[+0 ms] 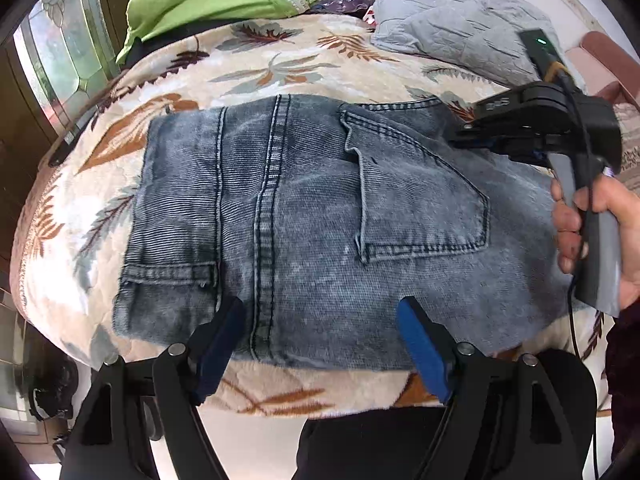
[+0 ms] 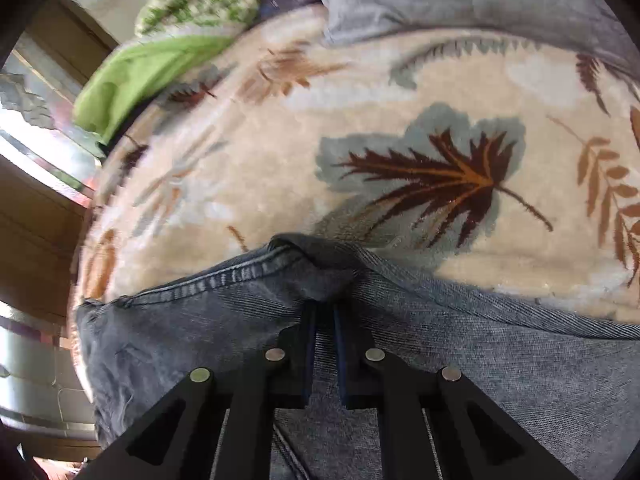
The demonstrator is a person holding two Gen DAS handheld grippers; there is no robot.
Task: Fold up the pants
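Faded blue jeans (image 1: 304,216) lie folded into a compact rectangle on a leaf-patterned bedspread (image 1: 280,64), back pocket up. My left gripper (image 1: 320,320) is open, its blue pads over the near edge of the jeans, holding nothing. My right gripper (image 1: 464,136) is at the jeans' far right corner, held by a hand. In the right wrist view the right gripper (image 2: 324,312) is shut on a bunched fold of the jeans (image 2: 480,360) near the seamed edge.
A grey quilted pillow (image 1: 452,12) and a green cloth (image 1: 200,4) lie at the far side of the bed. A window (image 1: 60,52) is at the left. The bedspread (image 2: 400,100) stretches beyond the jeans.
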